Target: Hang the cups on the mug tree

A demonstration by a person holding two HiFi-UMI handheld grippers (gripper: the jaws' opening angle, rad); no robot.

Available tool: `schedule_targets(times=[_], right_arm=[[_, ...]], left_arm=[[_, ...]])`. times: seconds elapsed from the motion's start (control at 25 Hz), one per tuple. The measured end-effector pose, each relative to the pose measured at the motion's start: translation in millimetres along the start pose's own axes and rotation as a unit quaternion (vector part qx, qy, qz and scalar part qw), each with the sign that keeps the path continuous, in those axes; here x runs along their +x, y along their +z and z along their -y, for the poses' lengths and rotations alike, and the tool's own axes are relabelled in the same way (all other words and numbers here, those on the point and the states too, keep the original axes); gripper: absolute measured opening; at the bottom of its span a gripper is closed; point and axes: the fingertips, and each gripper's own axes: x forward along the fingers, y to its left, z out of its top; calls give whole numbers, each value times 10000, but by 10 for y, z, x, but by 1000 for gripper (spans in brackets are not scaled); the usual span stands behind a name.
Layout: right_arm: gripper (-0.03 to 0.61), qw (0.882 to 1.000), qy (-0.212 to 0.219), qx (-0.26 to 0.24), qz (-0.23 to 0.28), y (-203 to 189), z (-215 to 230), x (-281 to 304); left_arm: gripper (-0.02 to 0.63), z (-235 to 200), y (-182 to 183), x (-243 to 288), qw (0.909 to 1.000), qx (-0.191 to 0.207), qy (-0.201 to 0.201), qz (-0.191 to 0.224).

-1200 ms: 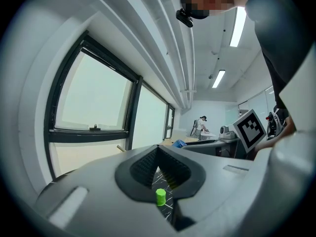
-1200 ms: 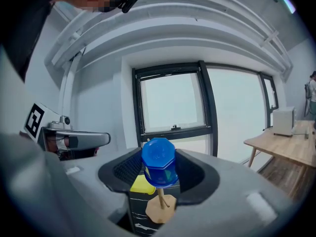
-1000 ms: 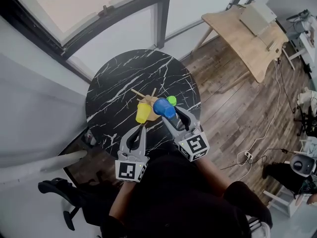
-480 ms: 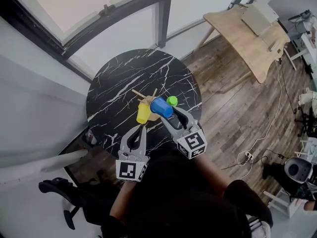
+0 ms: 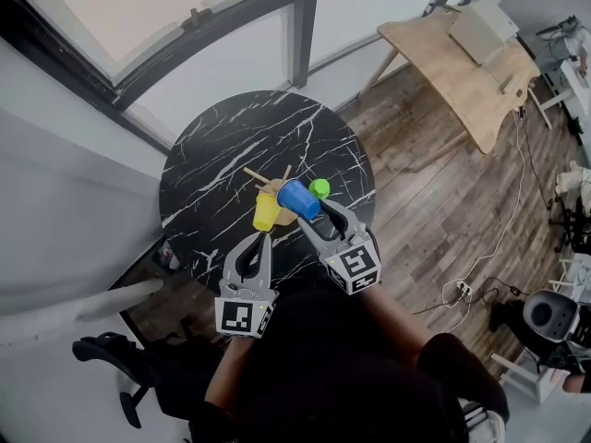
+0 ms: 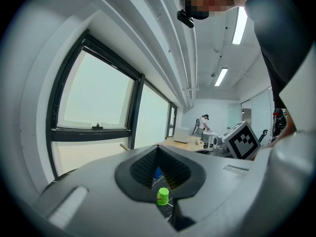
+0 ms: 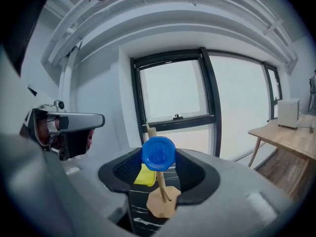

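While right gripper (image 5: 315, 213) pinches blue cup (image 5: 297, 199) at mug tree (image 7: 163, 201) near table's (image 5: 240, 146) front edge — left gripper (image 5: 262, 240) pressed together.

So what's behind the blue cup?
Behind the blue cup stands the wooden mug tree; a yellow cup peeks out on the left. The blue cup covers the middle of the tree's pole, so any peg there is hidden.

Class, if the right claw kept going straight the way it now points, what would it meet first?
Holding the blue cup, the right claw would probably meet the mug tree's wooden post first; depth is unclear.
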Motion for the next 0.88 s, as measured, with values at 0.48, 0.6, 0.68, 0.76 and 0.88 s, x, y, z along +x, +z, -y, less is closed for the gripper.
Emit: schedule_targets(times=[0.48, 0.6, 0.68, 0.76, 0.88], right_arm=[[261, 9998, 212, 9, -10, 7, -30, -64], [270, 9997, 188, 16, 129, 74, 6, -159], [270, 9997, 153, 2, 182, 98, 56, -215], [270, 9997, 102, 16, 224, 106, 127, -260], [270, 9997, -2, 38, 235, 75, 250, -307]], left_arm=[[2, 5, -22, 57, 10000, -34, -29, -25], [2, -2, -15, 74, 10000, -50, -30, -16], [2, -11, -16, 91, 10000, -65, -20, -7], [2, -22, -1, 108, 10000, -87, 3, 13], [2, -32, 68, 119, 9999, -74, 51, 85]])
